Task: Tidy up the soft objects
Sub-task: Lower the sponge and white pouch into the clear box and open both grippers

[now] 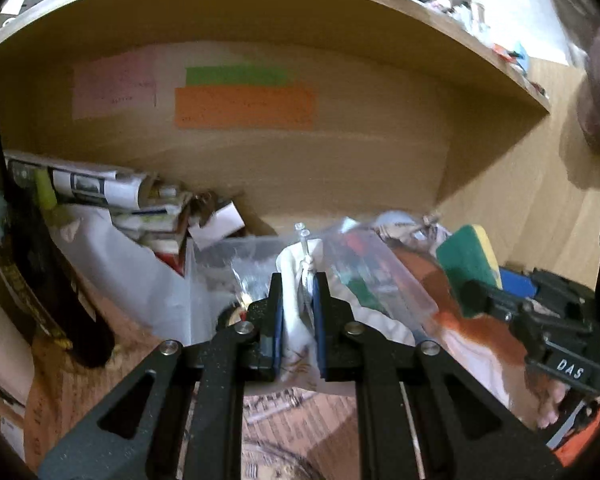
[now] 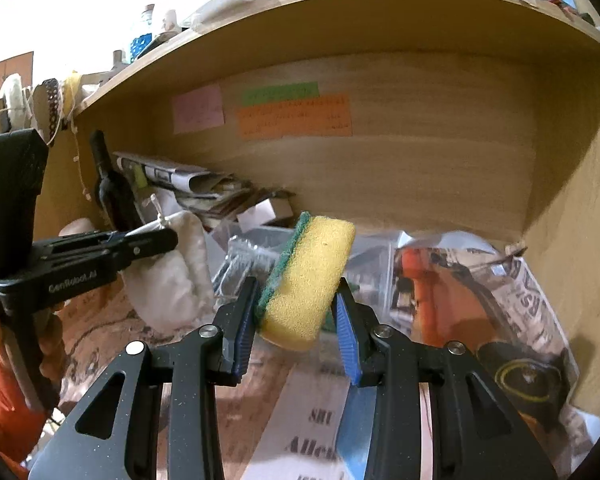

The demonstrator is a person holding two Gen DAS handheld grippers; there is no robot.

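Observation:
My left gripper (image 1: 298,280) is shut on a soft white cloth bundle (image 1: 294,320) tied with cord at its top, held above the cluttered shelf bottom. It also shows in the right wrist view (image 2: 168,276), hanging from the left gripper (image 2: 156,240) at left. My right gripper (image 2: 298,300) is shut on a yellow sponge with a green scouring side (image 2: 308,280), tilted, green side to the left. The sponge also shows in the left wrist view (image 1: 468,264) at right, held by the right gripper (image 1: 480,292).
A wooden shelf alcove (image 2: 420,168) with pink, green and orange notes (image 2: 296,116) on its back wall. A dark bottle (image 2: 110,188) and rolled papers (image 2: 188,180) stand at left. Clear plastic bags (image 1: 364,272) and newspaper (image 2: 520,300) cover the bottom.

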